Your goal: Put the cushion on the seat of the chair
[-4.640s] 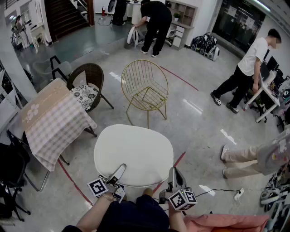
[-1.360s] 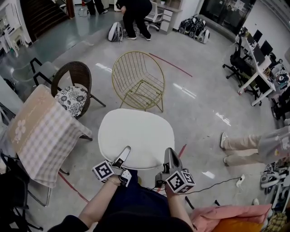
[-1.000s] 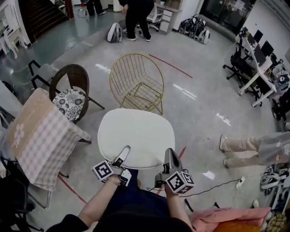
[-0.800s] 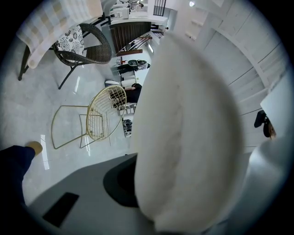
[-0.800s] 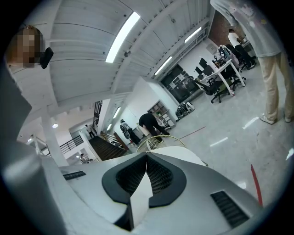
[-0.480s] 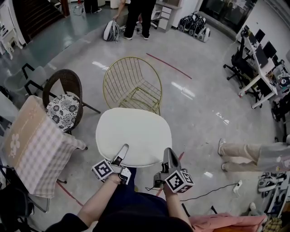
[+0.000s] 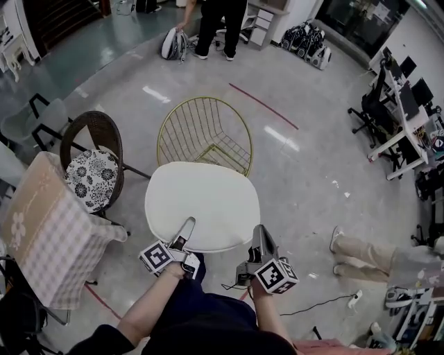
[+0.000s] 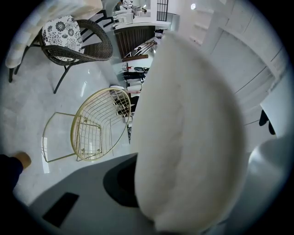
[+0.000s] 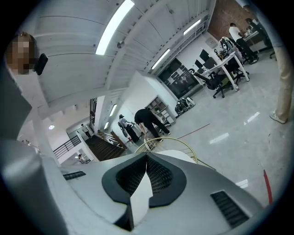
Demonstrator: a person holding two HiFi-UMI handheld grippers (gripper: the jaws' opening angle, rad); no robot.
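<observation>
A round white cushion (image 7: 201, 201) hangs flat in front of me, held by its near edge. My left gripper (image 7: 183, 234) is shut on that edge at the left, and my right gripper (image 7: 259, 238) is shut on it at the right. The gold wire chair (image 7: 205, 132) stands just beyond; the cushion's far edge overlaps its front rim in the head view. In the left gripper view the cushion (image 8: 193, 128) fills the right side, with the gold chair (image 8: 92, 126) on the floor to the left. In the right gripper view my gripper (image 9: 146, 176) pinches a thin white cushion edge (image 9: 139, 197).
A dark wicker chair (image 7: 94, 142) with a floral pad stands at the left, next to a checked cloth (image 7: 48, 229) draped over furniture. People (image 7: 218, 21) bend at the back. A person's legs (image 7: 368, 253), a floor cable (image 7: 326, 305) and desks (image 7: 402, 118) lie to the right.
I have carried the cushion toward the gold chair, which now sits closer and partly under the cushion's far edge. Both grippers keep their hold.
</observation>
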